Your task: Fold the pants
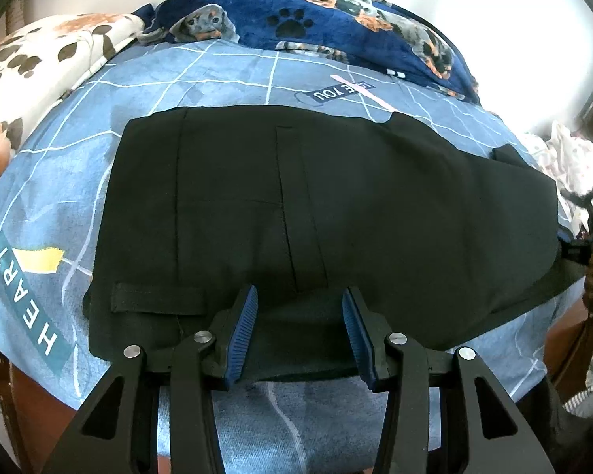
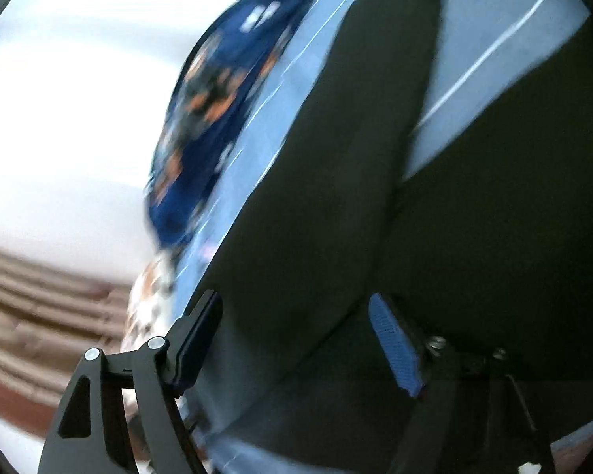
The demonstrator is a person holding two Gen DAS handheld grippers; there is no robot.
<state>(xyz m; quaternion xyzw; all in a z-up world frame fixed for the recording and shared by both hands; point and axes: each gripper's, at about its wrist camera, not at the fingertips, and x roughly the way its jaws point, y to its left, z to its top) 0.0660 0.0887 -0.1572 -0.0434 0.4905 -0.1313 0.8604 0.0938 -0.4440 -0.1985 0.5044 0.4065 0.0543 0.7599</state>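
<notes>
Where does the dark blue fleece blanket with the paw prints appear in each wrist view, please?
Left wrist: the dark blue fleece blanket lies across the top centre, behind the black pants.
Right wrist: blurred, upper centre-left, left of the pants.
Shared landmark: the light blue lined bedsheet.

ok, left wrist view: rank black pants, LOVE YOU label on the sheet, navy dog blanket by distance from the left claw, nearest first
1. Black pants: right at the left claw, their near edge between its fingers.
2. LOVE YOU label: on the blue sheet, just past the pants' far edge.
3. Navy dog blanket: bunched at the far side.
</notes>
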